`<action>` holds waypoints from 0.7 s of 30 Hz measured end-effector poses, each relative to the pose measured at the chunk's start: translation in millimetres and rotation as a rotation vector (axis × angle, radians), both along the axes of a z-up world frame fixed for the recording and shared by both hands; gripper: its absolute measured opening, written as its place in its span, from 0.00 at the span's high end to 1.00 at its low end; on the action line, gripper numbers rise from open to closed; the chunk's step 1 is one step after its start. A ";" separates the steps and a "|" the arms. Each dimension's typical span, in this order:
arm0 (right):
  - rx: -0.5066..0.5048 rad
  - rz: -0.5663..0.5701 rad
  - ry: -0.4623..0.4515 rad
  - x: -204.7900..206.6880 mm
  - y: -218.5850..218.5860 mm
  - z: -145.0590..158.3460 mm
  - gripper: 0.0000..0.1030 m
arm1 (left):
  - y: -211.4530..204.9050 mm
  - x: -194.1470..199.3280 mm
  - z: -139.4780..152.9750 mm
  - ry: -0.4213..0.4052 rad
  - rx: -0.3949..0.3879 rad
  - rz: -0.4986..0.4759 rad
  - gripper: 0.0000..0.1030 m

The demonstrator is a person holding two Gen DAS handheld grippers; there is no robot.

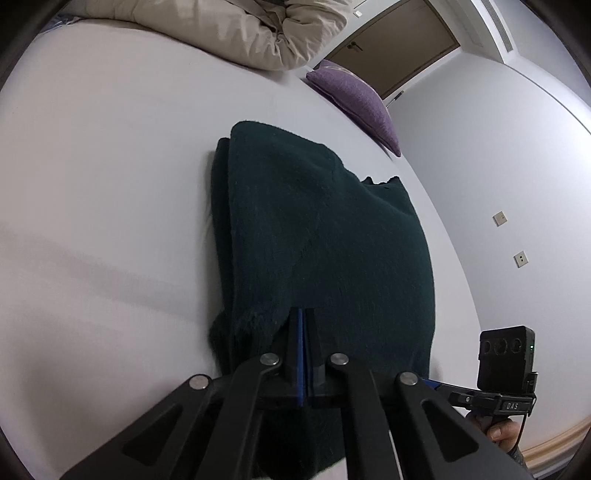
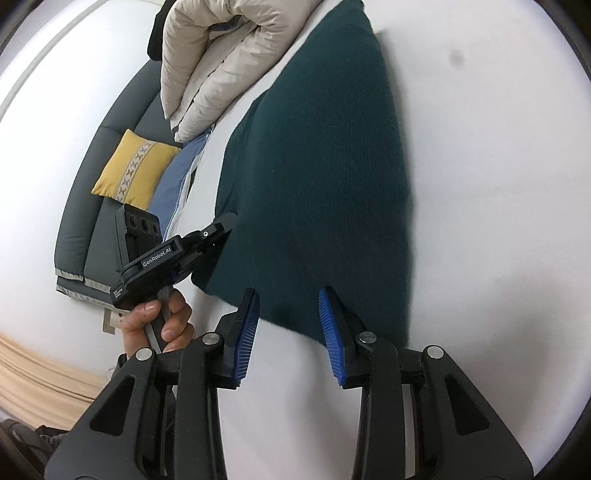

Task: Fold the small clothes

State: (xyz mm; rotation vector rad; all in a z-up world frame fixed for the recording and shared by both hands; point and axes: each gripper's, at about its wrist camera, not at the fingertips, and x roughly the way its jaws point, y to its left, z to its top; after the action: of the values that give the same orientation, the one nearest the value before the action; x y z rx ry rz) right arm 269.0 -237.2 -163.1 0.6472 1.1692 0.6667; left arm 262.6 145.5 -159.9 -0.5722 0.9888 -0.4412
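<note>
A dark green knitted garment (image 1: pixel 317 236) lies folded on the white bed (image 1: pixel 96 184); it also shows in the right wrist view (image 2: pixel 325 166). My left gripper (image 1: pixel 303 317) is shut on the garment's near edge, its blue pads pressed together. In the right wrist view the left gripper (image 2: pixel 221 232) sits at the garment's left edge. My right gripper (image 2: pixel 290 299) is open and empty, its blue pads (image 2: pixel 247 325) spread over the garment's near corner. Its body shows in the left wrist view (image 1: pixel 506 365).
A beige duvet (image 1: pixel 236 26) is bunched at the far end of the bed. A purple cushion (image 1: pixel 358 99) lies by the wall. A grey sofa (image 2: pixel 107 155) with a yellow cushion (image 2: pixel 136 170) stands beside the bed.
</note>
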 end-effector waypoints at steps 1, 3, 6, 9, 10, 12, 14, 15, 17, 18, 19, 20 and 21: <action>-0.002 0.005 0.007 7.9 2.0 0.8 0.69 | -0.6 -1.6 3.3 -0.003 0.014 -0.006 0.95; -0.039 0.017 -0.009 13.6 2.7 10.1 0.68 | -2.0 -6.9 18.1 -0.018 0.089 -0.013 0.95; -0.039 -0.027 -0.097 19.1 -13.0 40.6 0.66 | -4.7 -7.2 53.3 -0.093 0.148 0.025 0.65; 0.015 -0.071 -0.120 51.5 -20.8 62.1 0.66 | -22.1 15.4 79.2 -0.154 0.197 0.021 0.46; 0.010 -0.062 -0.126 63.8 -17.8 66.8 0.66 | -28.2 26.5 82.1 -0.159 0.212 0.014 0.46; 0.008 -0.050 -0.137 98.1 -4.9 71.4 0.66 | -39.0 53.8 80.1 -0.143 0.219 0.008 0.46; 0.022 -0.042 -0.100 136.0 7.9 66.9 0.66 | -46.9 76.8 68.4 -0.105 0.234 0.000 0.46; 0.017 -0.035 -0.082 150.4 13.9 64.2 0.66 | -48.9 87.2 57.3 -0.074 0.255 0.006 0.46; 0.012 -0.037 -0.045 179.5 21.6 55.5 0.67 | -48.0 100.8 35.1 -0.017 0.263 0.008 0.47; 0.021 -0.046 -0.020 193.1 21.4 49.2 0.67 | -45.8 103.3 29.1 -0.014 0.245 0.009 0.48; 0.021 -0.062 0.002 204.6 21.8 40.4 0.67 | -42.2 103.2 24.7 -0.026 0.218 0.012 0.48; 0.010 -0.089 0.024 216.3 18.7 32.4 0.67 | -39.7 102.2 22.9 -0.033 0.199 0.012 0.48; 0.000 -0.114 0.042 226.3 15.3 24.4 0.67 | -37.4 100.9 21.2 -0.045 0.182 0.009 0.48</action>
State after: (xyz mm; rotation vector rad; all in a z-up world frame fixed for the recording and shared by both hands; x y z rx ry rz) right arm 495.3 -221.9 -138.7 0.7254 1.1623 0.5582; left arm 363.5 108.1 -138.7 -0.4011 0.9712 -0.3509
